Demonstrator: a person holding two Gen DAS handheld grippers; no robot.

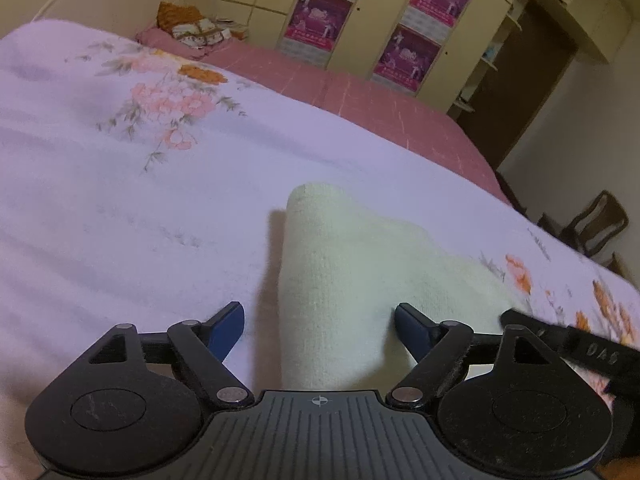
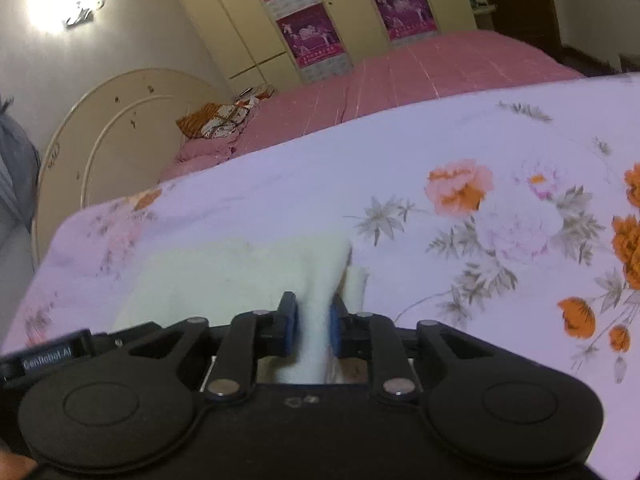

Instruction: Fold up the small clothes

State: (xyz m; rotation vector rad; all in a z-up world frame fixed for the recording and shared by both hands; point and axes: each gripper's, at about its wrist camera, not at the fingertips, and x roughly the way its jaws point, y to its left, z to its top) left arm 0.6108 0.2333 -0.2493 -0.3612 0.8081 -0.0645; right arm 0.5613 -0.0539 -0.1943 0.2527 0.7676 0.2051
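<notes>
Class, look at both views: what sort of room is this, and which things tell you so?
Most likely a bedroom: a bed, a headboard and a wardrobe behind.

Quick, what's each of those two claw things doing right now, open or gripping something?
Left gripper: open, jaws either side of the cream cloth, not pressing on it.
Right gripper: shut on a bunched fold of the cream cloth.

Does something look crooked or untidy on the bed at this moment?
Only the pale cloth: it lies bunched, not flat, on the flowered sheet, and a loose flap sticks out beside the right tongs, which pinch it. The left tongs stand open around it.
</notes>
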